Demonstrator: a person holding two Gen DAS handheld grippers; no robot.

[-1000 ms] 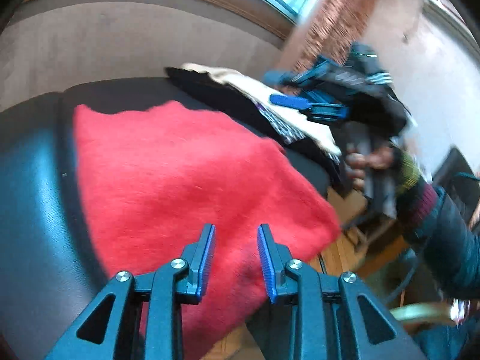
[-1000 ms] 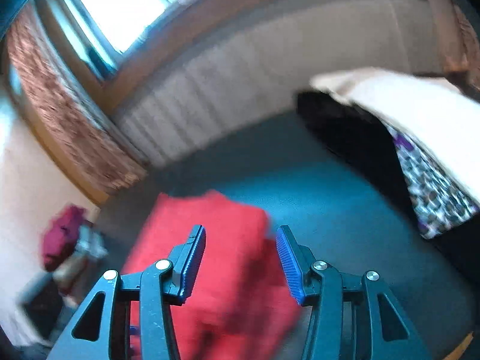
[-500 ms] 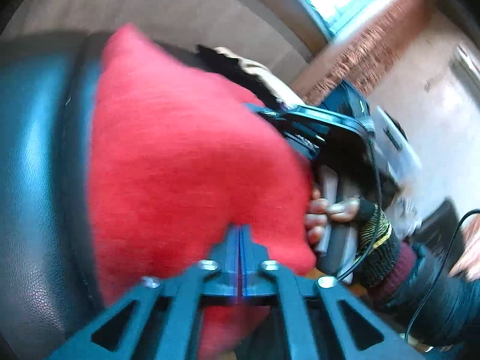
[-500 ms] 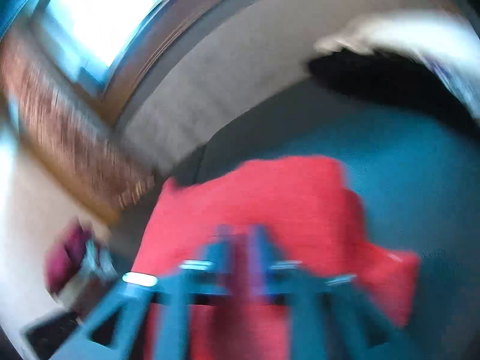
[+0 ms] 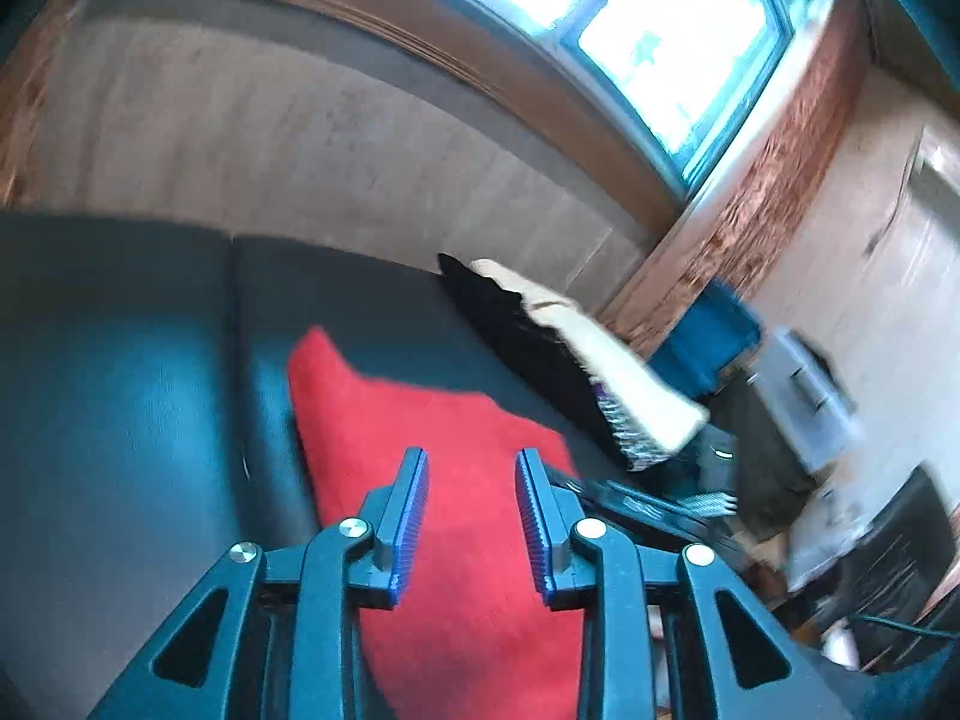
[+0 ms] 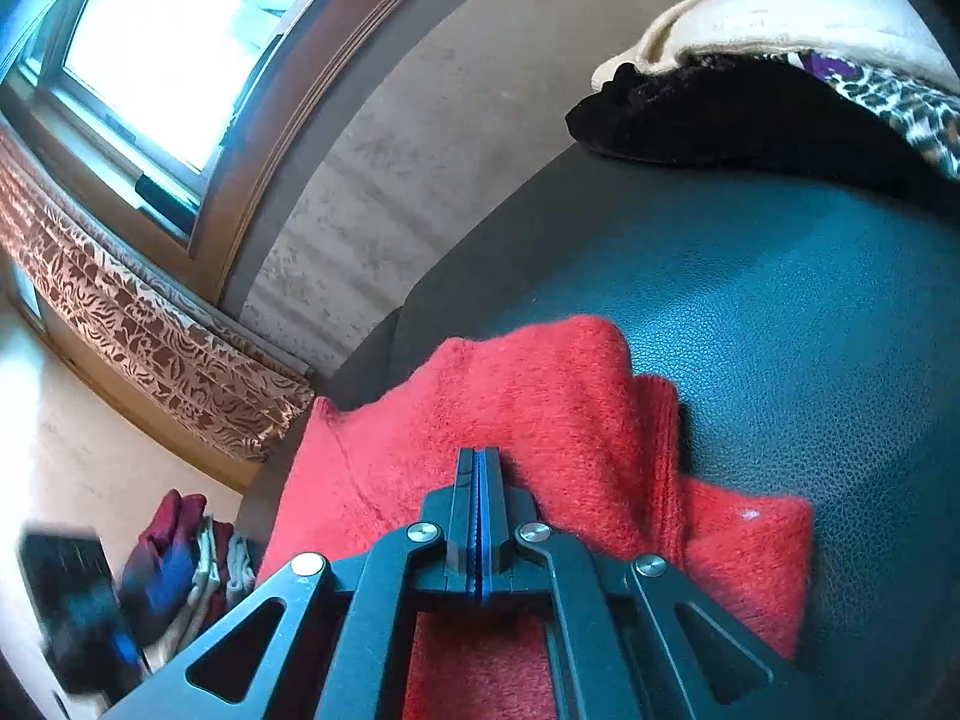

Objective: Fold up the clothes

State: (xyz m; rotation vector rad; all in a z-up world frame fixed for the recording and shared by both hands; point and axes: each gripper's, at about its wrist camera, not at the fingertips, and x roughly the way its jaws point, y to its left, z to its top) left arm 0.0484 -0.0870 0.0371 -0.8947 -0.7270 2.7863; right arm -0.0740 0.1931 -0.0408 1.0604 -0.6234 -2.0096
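A red fuzzy sweater (image 5: 456, 480) lies on a dark leather sofa seat (image 5: 150, 420). My left gripper (image 5: 471, 516) is open and empty, held just above the sweater's near part. In the right wrist view the same sweater (image 6: 540, 408) lies bunched, with a ribbed edge folded at its right. My right gripper (image 6: 478, 480) has its jaws pressed together over the sweater's near edge; whether cloth is pinched between them is hidden. The right gripper also shows in the left wrist view (image 5: 648, 504), just right of the sweater.
A pile of black, cream and leopard-print clothes (image 6: 780, 90) lies on the sofa's far right, also in the left wrist view (image 5: 570, 372). A grey sofa back (image 5: 300, 138) and a window (image 5: 660, 30) stand behind. More clothes (image 6: 180, 564) lie on the floor at left.
My left gripper was shut on the sweater half a second ago and has opened and drawn back. My right gripper closed from open and stays shut at the sweater.
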